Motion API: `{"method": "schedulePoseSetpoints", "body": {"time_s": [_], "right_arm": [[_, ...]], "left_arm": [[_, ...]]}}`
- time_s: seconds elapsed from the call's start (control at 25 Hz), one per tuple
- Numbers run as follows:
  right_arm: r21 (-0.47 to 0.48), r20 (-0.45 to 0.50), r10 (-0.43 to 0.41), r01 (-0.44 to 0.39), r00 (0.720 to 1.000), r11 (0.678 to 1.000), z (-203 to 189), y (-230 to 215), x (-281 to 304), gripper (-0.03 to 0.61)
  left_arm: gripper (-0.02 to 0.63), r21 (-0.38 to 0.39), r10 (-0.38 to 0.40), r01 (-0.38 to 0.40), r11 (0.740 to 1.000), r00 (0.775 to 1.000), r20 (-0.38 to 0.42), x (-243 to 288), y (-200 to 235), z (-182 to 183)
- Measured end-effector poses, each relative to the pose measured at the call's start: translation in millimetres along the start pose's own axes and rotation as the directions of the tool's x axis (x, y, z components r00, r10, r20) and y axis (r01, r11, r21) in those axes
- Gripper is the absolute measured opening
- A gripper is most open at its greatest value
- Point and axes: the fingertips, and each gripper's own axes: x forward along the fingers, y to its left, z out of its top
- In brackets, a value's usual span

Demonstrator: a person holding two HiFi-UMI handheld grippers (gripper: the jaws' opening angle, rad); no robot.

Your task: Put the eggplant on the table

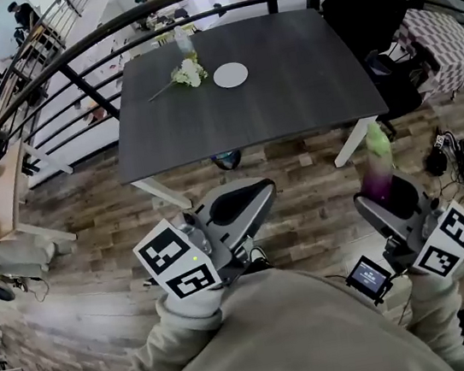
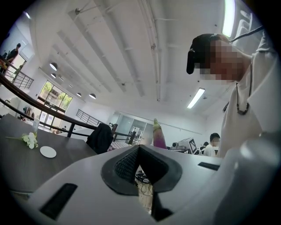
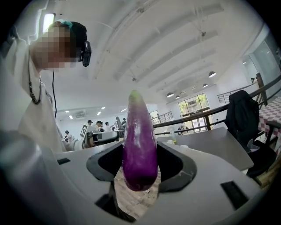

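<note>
Carrying step: eggplant [image 3: 139, 127] clamped upright in fingers of right gripper [image 3: 140, 156], to be kept steady until over worktop [image 1: 286, 86].

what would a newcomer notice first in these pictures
The purple eggplant stands out first, held upright in the right gripper near the close right corner of the dark table. Next come the white plate and the white flowers near the table's far edge. The left gripper is shut and empty.
</note>
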Motion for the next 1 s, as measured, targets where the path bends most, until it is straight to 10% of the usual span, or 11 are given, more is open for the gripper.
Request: {"method": "schedulePoseSetpoints", "body": {"time_s": [0.64, 1.0], "right_arm": [[-0.007, -0.057, -0.138, 0.138, 0.989, 0.99, 33.1, -28.7, 100.5, 0.238], [-0.018, -0.123, -0.053, 0.051, 0.991, 0.999, 40.1, -12.5, 172.1, 0.238]], "left_arm": [[0.005, -0.038, -0.144, 0.142, 0.989, 0.989, -0.035, -25.3, 113.8, 24.5], [0.005, -0.103, -0.072, 0.072, 0.992, 0.997, 0.012, -77.8, 150.6, 20.4]]}}
